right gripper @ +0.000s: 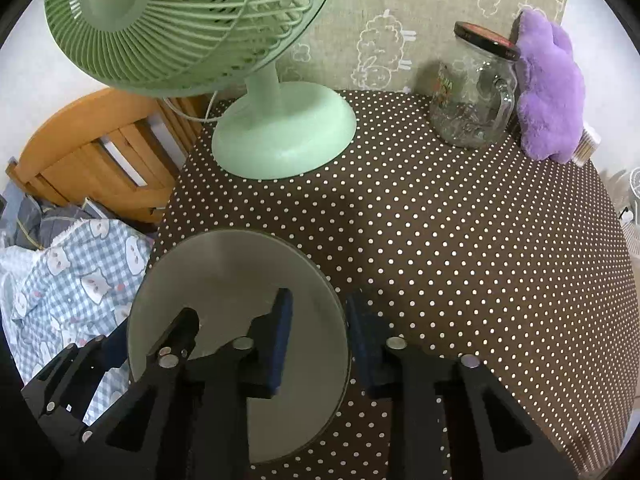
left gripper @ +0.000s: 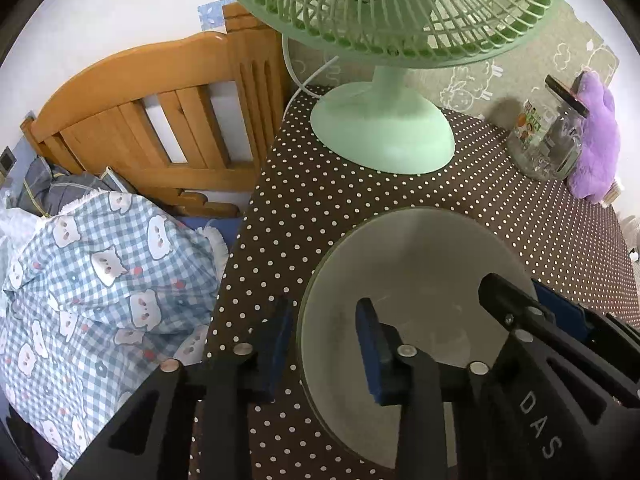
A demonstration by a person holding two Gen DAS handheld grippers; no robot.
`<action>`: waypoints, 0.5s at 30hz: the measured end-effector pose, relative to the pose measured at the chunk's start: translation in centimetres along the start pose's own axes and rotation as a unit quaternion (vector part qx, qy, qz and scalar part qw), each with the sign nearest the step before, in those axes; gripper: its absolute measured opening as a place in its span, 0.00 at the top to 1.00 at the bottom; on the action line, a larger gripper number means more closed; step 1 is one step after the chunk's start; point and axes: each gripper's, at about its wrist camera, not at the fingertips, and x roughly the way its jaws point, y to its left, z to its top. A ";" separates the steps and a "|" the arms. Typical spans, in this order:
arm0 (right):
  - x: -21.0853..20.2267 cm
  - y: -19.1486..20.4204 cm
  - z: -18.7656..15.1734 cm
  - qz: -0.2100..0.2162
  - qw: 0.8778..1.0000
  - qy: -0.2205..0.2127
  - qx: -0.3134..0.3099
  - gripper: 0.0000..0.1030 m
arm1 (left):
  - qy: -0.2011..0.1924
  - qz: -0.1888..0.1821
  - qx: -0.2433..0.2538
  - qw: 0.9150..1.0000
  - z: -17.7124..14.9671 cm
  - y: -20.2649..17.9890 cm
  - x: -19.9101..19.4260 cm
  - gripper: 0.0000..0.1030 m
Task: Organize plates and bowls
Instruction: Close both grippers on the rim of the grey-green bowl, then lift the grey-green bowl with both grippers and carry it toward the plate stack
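A pale grey-green bowl stands on the brown polka-dot table; it also shows in the right wrist view. My left gripper is open and straddles the bowl's left rim, one finger outside and one inside. My right gripper is open and straddles the bowl's right rim the same way. Each gripper shows in the other's view, at the opposite rim. No plates are in view.
A green desk fan stands at the back of the table. A glass jar mug and a purple plush toy stand at the back right. A wooden bed frame and checked bedding lie off the table's left edge.
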 end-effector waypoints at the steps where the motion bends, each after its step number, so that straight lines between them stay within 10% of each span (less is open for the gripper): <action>1: 0.0 0.1 0.0 0.001 1.000 -0.003 -0.005 0.71 | 0.002 -0.002 0.000 1.000 0.0 0.0 0.1 0.74; 15: -0.5 0.5 -0.6 -0.004 0.999 0.017 -0.035 0.71 | 0.015 -0.011 0.007 1.000 -0.6 -0.1 -0.1 0.78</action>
